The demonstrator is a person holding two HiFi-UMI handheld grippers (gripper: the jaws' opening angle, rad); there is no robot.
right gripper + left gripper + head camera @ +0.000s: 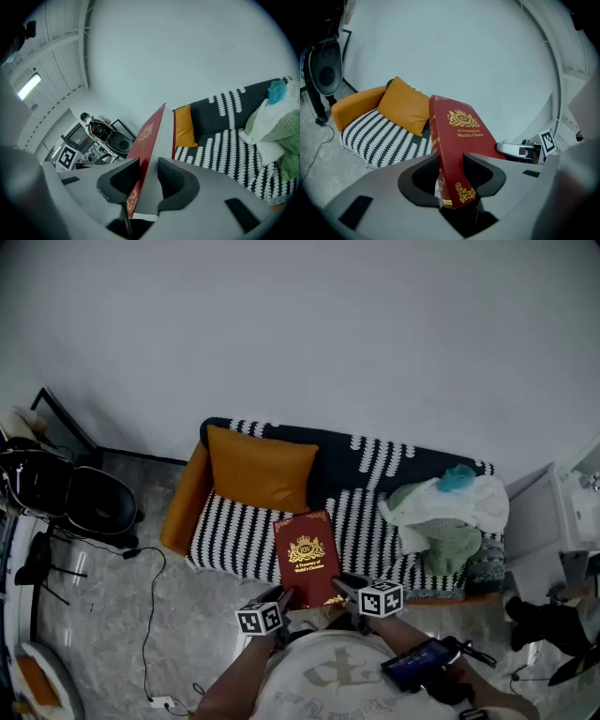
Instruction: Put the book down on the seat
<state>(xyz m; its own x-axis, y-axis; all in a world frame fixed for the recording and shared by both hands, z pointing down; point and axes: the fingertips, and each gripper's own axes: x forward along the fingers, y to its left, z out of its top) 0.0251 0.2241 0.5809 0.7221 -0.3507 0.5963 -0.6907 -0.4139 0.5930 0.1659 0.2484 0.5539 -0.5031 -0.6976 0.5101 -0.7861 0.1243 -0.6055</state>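
A red hardcover book [306, 559] with gold lettering hangs in the air above the front edge of the black-and-white striped sofa seat [230, 540]. My left gripper [284, 596] is shut on its lower left corner, at the spine. My right gripper [341, 587] is shut on its lower right corner. In the left gripper view the book [457, 136] stands upright between the pads of the left gripper [451, 164]. In the right gripper view the book's page edge [157, 140] sits clamped in the right gripper [148, 166].
An orange cushion [258, 468] leans on the sofa's left back. A heap of white and green clothes [445, 517] fills the right end of the seat. A black office chair [89, 498] and a floor cable [150, 615] lie left, a white cabinet [553, 521] right.
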